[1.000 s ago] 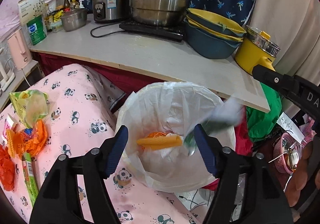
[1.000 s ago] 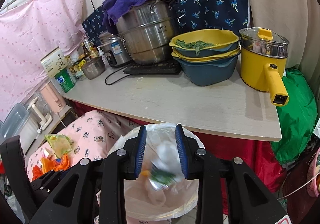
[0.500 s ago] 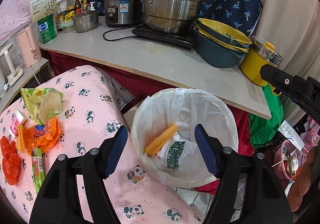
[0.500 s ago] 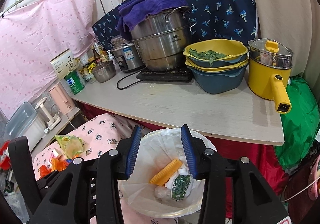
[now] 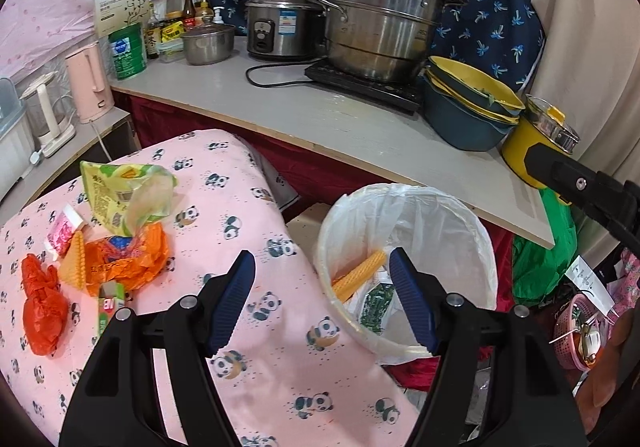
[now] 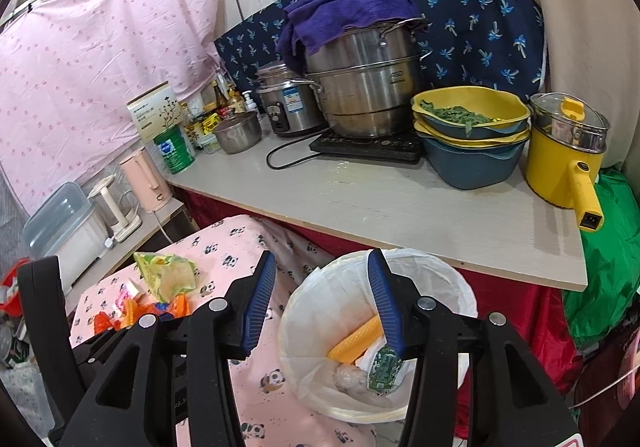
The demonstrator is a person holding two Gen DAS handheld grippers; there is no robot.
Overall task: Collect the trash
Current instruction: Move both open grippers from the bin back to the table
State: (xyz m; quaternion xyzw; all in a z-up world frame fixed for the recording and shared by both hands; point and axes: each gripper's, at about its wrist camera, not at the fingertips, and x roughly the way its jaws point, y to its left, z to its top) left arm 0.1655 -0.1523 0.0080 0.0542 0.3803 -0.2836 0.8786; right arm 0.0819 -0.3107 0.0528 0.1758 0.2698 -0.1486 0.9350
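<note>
- The left gripper (image 5: 322, 299) has its jaws released and empty, hanging over the edge of the panda-print cloth (image 5: 280, 359) beside the bin.
- The right gripper (image 6: 320, 303) has its jaws opening with nothing between them; it hangs above the lined waste bin (image 6: 448, 275).
- Inside the bin lie a yellow corn cob (image 6: 354, 343) and a small green sachet (image 6: 384, 367), already collected.
- The trash still to fetch sits well apart on the far left of the cloth: an orange wrapper (image 5: 132, 259), a green-yellow snack bag (image 5: 120, 199), a red plastic bag (image 5: 42, 307), a second piece of corn (image 5: 76, 263) and a small green carton (image 5: 108, 303).
- The wrappers and bags look feather-light, limp and slick; I would pinch a bunched fold near the middle, not a flat edge, or they may slide out.
- The corn looks stiff and heavier; grip it across its middle.
- The carton looks light and crushable; take it across its narrow sides.
</note>
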